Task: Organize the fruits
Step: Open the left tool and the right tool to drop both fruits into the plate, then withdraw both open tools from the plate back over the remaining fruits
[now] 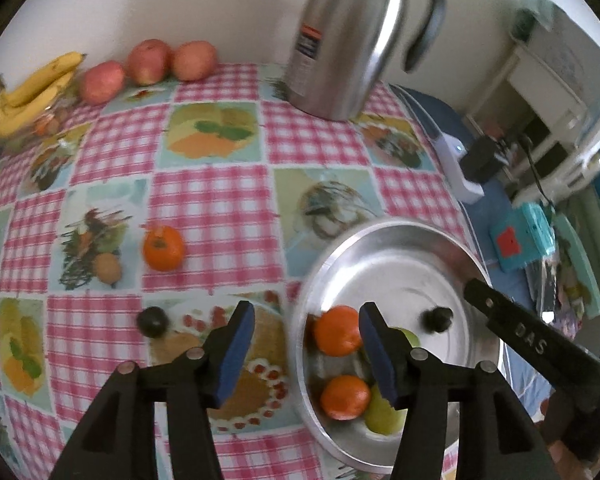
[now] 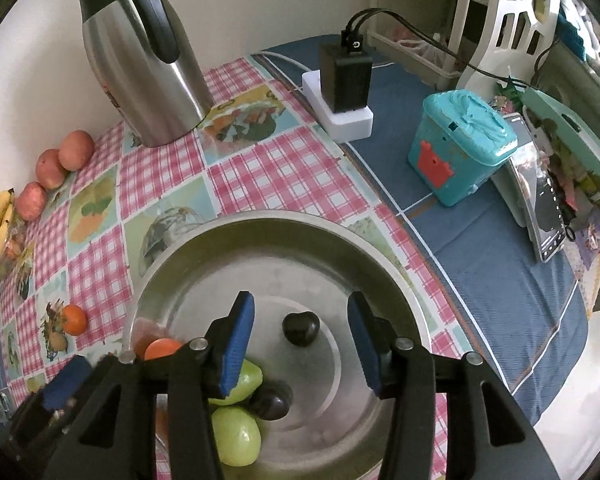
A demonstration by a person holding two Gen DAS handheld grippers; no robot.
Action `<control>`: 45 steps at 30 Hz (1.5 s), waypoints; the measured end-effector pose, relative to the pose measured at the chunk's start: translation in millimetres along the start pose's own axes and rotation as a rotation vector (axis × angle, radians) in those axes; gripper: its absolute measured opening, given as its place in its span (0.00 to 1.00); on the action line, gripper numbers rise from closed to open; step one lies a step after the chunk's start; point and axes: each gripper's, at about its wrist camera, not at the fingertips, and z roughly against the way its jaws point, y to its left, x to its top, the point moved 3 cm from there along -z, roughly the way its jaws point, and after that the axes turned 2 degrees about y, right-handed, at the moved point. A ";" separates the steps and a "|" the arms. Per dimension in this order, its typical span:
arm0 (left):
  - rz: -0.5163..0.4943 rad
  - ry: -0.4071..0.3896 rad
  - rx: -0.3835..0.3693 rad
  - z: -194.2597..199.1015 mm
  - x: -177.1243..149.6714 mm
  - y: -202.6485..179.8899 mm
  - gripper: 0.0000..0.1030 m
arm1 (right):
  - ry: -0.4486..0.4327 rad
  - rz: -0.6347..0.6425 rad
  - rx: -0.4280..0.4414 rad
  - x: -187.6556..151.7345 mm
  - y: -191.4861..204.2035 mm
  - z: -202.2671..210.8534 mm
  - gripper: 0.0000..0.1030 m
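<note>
**A:** Since both claws are spread with nothing between the pads, the drop into the bowl looks done. Left claw (image 1: 306, 344) hangs over the bowl's 9 o'clock rim; right claw (image 2: 300, 336) sits over the middle, with a dark plum (image 2: 301, 328) loose on the bowl floor under the gap.

**B:** Bowl contents?

**A:** Steel bowl (image 2: 268, 228) holds two oranges (image 1: 337, 330), two green fruits (image 2: 236, 436) and a second plum (image 2: 270, 400) at about 7 o'clock of the first.

**B:** What's left out?

**A:** One orange (image 1: 163, 249) and one dark plum (image 1: 152, 321) on the checked cloth (image 1: 212, 208), at 9 to 10 o'clock of the bowl. My guess: left claw takes them, since they're nearer it.

**B:** Tips?

**A:** Clear the rim first. Centre the pads on the plum, close gently; round fruit probably rolls. Leave the bananas (image 1: 32, 88) and apples (image 1: 148, 60) by the wall.
</note>
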 end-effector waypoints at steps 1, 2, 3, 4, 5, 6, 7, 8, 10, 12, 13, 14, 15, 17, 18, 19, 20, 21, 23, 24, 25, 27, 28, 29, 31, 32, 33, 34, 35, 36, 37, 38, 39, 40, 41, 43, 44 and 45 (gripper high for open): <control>0.021 -0.004 0.003 1.5 1.7 6.3 0.57 | 0.002 0.001 0.001 -0.1 0.5 -0.1 0.49; 0.040 -0.008 0.004 2.7 3.1 12.7 0.57 | 0.005 0.004 0.002 -0.6 1.3 -0.4 0.49; 0.058 -0.011 0.009 4.1 4.0 18.9 0.57 | 0.008 0.007 0.003 -1.0 1.9 -0.6 0.49; 0.082 -0.017 0.022 6.4 5.7 27.9 0.57 | 0.011 0.010 0.004 -1.3 3.0 -1.2 0.49; 0.096 -0.021 0.031 7.8 6.3 33.4 0.58 | 0.013 0.014 0.003 -1.7 4.8 -1.7 0.49; 0.112 -0.025 0.040 9.3 7.2 40.0 0.59 | 0.014 0.017 0.003 -1.9 6.1 -1.8 0.49; 0.131 -0.028 0.045 10.6 8.1 47.2 0.59 | 0.014 0.020 0.004 -2.2 7.7 -1.7 0.49; 0.153 -0.028 0.046 11.6 8.6 54.6 0.60 | 0.015 0.024 0.007 -2.5 10.0 -1.2 0.49; 0.191 -0.028 0.052 12.7 8.9 67.5 0.61 | 0.015 0.035 0.010 -3.5 14.9 -0.1 0.49; 0.210 -0.031 0.075 14.1 9.5 77.2 0.63 | 0.017 0.050 0.011 -4.4 20.6 0.0 0.49; 0.216 -0.035 0.087 14.8 9.8 80.2 0.63 | 0.019 0.062 0.018 -5.2 25.0 0.1 0.49; 0.223 -0.038 0.095 16.0 9.8 84.0 0.65 | 0.021 0.069 0.023 -5.5 27.8 0.0 0.49; 0.233 -0.041 0.098 16.9 9.8 87.5 0.67 | 0.024 0.075 0.030 -6.2 31.3 0.1 0.49; 0.254 -0.049 0.105 18.6 10.4 94.2 0.71 | 0.026 0.086 0.045 -7.8 38.8 1.3 0.49; 0.260 -0.053 0.110 20.1 10.4 96.9 0.72 | 0.026 0.095 0.053 -8.5 43.7 2.4 0.49; 0.264 -0.055 0.114 21.0 10.4 99.4 0.72 | 0.024 0.108 0.059 -9.5 48.8 3.8 0.49; 0.267 -0.055 0.117 21.7 10.3 101.7 0.72 | 0.020 0.122 0.063 -10.5 54.3 5.7 0.49; 0.270 -0.056 0.120 22.5 10.2 103.6 0.72 | 0.018 0.132 0.065 -11.2 58.2 7.2 0.49; 0.274 -0.058 0.124 24.2 10.4 107.3 0.72 | 0.012 0.152 0.072 -12.9 66.9 10.4 0.49; 0.276 -0.059 0.127 24.9 10.6 108.7 0.72 | 0.011 0.163 0.079 -14.1 72.1 12.1 0.49; 0.280 -0.061 0.128 25.7 10.9 110.8 0.72 | 0.009 0.176 0.087 -15.4 77.4 13.5 0.49; 0.289 -0.063 0.127 26.8 11.3 113.9 0.73 | 0.008 0.196 0.092 -16.7 84.6 14.4 0.49; 0.294 -0.064 0.127 27.7 11.3 115.7 0.73 | 0.007 0.205 0.092 -17.7 88.0 14.9 0.49; 0.298 -0.066 0.128 28.6 11.2 117.4 0.73 | 0.006 0.214 0.091 -18.7 91.0 15.4 0.49; 0.303 -0.067 0.131 29.6 11.1 119.6 0.76 | 0.005 0.226 0.091 -20.2 95.3 16.3 0.49; 0.307 -0.068 0.131 29.9 11.0 120.7 0.78 | 0.004 0.229 0.092 -20.9 96.4 17.1 0.49; 0.312 -0.068 0.132 30.2 10.7 121.8 0.80 | 0.003 0.230 0.092 -21.1 97.2 17.6 0.49; 0.317 -0.068 0.133 30.2 10.4 122.8 0.81 | 0.002 0.231 0.092 -21.4 97.4 18.2 0.49; 0.320 -0.067 0.132 29.9 10.2 123.5 0.81 | 0.000 0.231 0.091 -21.5 97.7 18.7 0.49; 0.321 -0.066 0.133 29.6 10.0 124.1 0.82 | 0.000 0.231 0.090 -21.6 97.8 18.6 0.49; 0.320 -0.066 0.136 28.9 9.8 124.6 0.82 | 0.000 0.230 0.089 -21.7 97.8 18.1 0.51; 0.322 -0.063 0.140 28.1 9.4 125.2 0.83 | 0.001 0.230 0.088 -21.7 98.3 17.2 0.62; 0.324 -0.061 0.145 27.3 8.8 125.6 0.86 | 0.002 0.231 0.085 -21.9 98.5 16.1 0.68; 0.326 -0.059 0.154 26.3 8.2 126.4 0.88 | 0.003 0.232 0.083 -22.1 98.6 15.4 0.78; 0.329 -0.058 0.164 25.7 7.8 127.3 0.95 | 0.005 0.235 0.080 -22.6 98.8 14.1 0.79; 0.329 -0.063 0.179 25.3 7.3 128.8 0.99 | 0.004 0.240 0.079 -23.2 99.0 12.8 0.80; 0.328 -0.066 0.185 25.4 7.1 129.5 0.99 | 0.000 0.239 0.080 -23.3 98.9 12.4 0.82; 0.327 -0.069 0.191 25.5 7.0 130.0 1.00 | -0.001 0.238 0.081 -23.3 99.1 12.3 0.83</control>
